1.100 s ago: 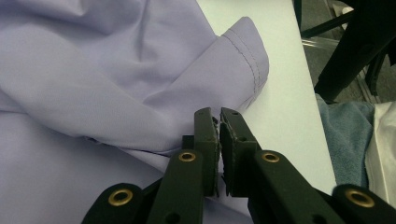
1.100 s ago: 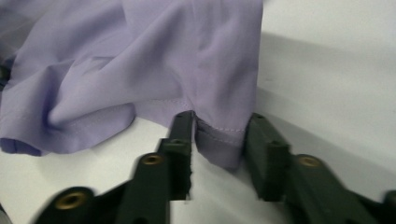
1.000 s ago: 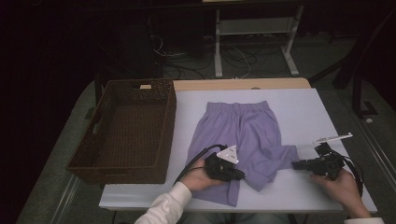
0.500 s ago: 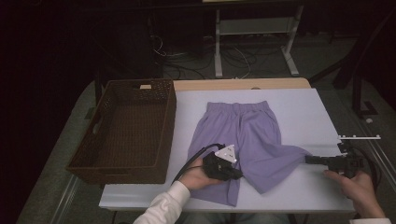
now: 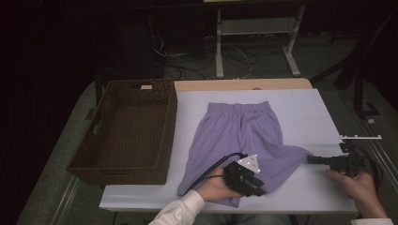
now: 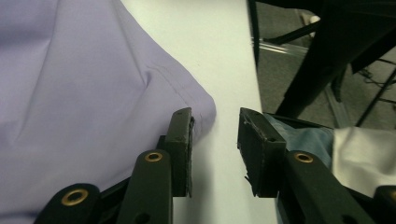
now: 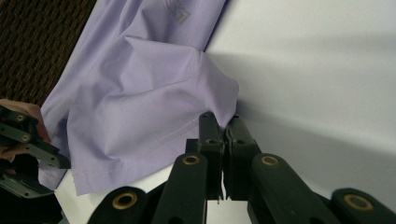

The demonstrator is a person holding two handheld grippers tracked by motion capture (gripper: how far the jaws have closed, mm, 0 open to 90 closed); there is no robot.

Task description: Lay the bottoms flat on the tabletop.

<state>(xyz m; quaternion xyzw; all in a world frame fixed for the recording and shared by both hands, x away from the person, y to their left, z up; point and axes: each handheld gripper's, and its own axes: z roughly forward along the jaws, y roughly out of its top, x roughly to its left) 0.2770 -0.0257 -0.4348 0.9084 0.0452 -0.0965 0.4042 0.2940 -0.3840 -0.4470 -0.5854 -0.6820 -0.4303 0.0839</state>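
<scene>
Purple shorts [image 5: 244, 131] lie flat on the white table [image 5: 305, 110], waistband at the far side. My right gripper [image 5: 311, 160] is at the right and is shut on the corner of the right leg's hem [image 7: 219, 100], which is drawn out sideways into a point. My left gripper [image 5: 257, 189] rests low over the left leg near the front edge. In the left gripper view its jaws [image 6: 215, 119] stand open, one jaw on the hem corner of the shorts [image 6: 93, 70], the other over bare table. The left gripper [image 7: 28, 149] also shows at the left edge of the right gripper view.
A dark woven basket [image 5: 126, 89] stands on the table's left part, beside the shorts. The table's right edge lies close to my right hand [image 5: 361, 187]. Dark floor, cables and a white frame [image 5: 253, 28] lie beyond the far edge.
My right gripper has moved right toward the table's edge, drawing the right leg's hem out with it. The left gripper has shifted slightly toward the front edge.
</scene>
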